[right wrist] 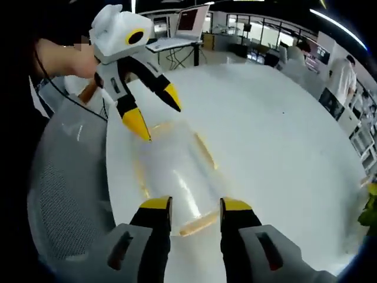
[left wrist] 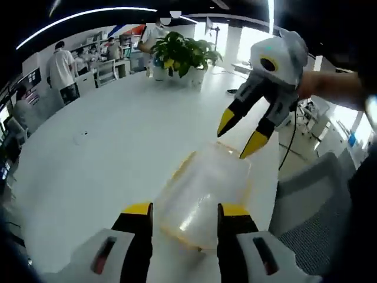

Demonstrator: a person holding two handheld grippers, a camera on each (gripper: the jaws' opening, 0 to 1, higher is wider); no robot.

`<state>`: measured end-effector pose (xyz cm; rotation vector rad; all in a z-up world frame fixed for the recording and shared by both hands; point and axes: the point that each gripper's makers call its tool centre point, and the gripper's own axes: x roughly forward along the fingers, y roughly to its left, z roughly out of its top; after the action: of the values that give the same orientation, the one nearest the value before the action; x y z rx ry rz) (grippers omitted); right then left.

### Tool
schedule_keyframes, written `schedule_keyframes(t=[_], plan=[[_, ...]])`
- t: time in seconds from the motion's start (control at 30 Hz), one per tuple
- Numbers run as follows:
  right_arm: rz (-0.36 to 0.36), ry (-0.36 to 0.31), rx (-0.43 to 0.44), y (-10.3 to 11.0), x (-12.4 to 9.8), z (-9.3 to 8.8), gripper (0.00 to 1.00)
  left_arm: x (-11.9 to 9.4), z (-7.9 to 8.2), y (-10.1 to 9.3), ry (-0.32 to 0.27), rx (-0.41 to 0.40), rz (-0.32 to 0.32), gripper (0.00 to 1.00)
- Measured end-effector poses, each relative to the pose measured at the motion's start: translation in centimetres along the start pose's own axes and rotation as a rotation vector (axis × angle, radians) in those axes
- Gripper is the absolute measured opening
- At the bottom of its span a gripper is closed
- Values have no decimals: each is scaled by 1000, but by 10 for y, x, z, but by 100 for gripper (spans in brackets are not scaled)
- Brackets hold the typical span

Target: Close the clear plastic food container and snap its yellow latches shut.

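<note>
The clear plastic food container (left wrist: 203, 194) lies on the white table (left wrist: 106, 153) near its edge, with yellow latches (left wrist: 181, 168) along its sides. My left gripper (left wrist: 185, 209) is open, its yellow tips straddling the container's near end. My right gripper (left wrist: 240, 137) is open above the far end, one tip close to the rim. In the right gripper view the container (right wrist: 174, 168) lies just ahead of my right gripper (right wrist: 195, 204), with a yellow latch (right wrist: 205, 150) on its right side. The left gripper (right wrist: 156, 113) hangs over its far end. Whether the lid is fully seated is unclear.
A grey mesh office chair (right wrist: 65, 194) stands at the table's edge beside the container. Potted plants (left wrist: 182, 54) sit at the far end of the table. People stand by desks (left wrist: 62, 68) beyond it. A laptop (right wrist: 185, 29) sits on a stand behind.
</note>
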<state>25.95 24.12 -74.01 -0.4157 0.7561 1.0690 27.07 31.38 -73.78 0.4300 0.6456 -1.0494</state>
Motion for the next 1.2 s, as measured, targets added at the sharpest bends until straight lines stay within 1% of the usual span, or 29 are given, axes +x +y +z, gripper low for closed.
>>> schedule_keyframes(t=[0.03,0.07,0.1,0.17,0.27,0.37,0.4,0.47,0.57,0.67,0.73,0.83,0.9,0.93,0.97,1.0,1.03,1.07,1.13,1.2], plan=[[2,5,4,-1,1,1,28,2,1,-7,11,71,-19,31],[4,2,-6,-1,3,2,26,4,2,-10,18,105,-31,28],[9,-7,-22,-1,7,5,26,7,0,-13,39,119,-31,29],[27,-3,-6,1,13,5,29,12,2,-14,34,136,-26,33],[52,-14,-36,9,21,11,28,15,4,-17,38,137,-43,31],[63,-15,-38,13,27,15,26,17,6,-24,47,137,-71,31],[69,-13,-42,15,30,17,25,18,7,-27,47,137,-82,30],[72,-1,-58,16,35,18,26,19,6,-28,49,153,-81,29],[73,7,-75,15,37,20,25,19,3,-28,62,143,-83,29],[77,4,-75,12,38,23,25,19,3,-33,55,128,-100,29],[73,13,-80,9,38,23,25,18,4,-36,54,129,-100,30],[72,18,-85,3,39,24,26,18,5,-41,54,145,-97,31],[69,29,-91,-1,40,25,26,18,4,-45,56,175,-87,34],[69,40,-104,-3,41,26,26,18,7,-45,43,196,-70,36],[69,44,-115,-3,42,27,26,18,8,-46,37,202,-66,40],[70,44,-124,-5,43,30,26,19,9,-50,23,217,-68,43],[70,44,-124,-6,44,31,26,20,8,-52,23,228,-68,44],[77,48,-121,-7,46,32,27,22,5,-52,42,256,-61,44],[90,73,-133,-10,52,31,27,26,-2,-56,66,273,-71,45],[94,94,-152,-12,55,29,25,28,-5,-59,75,293,-76,48]])
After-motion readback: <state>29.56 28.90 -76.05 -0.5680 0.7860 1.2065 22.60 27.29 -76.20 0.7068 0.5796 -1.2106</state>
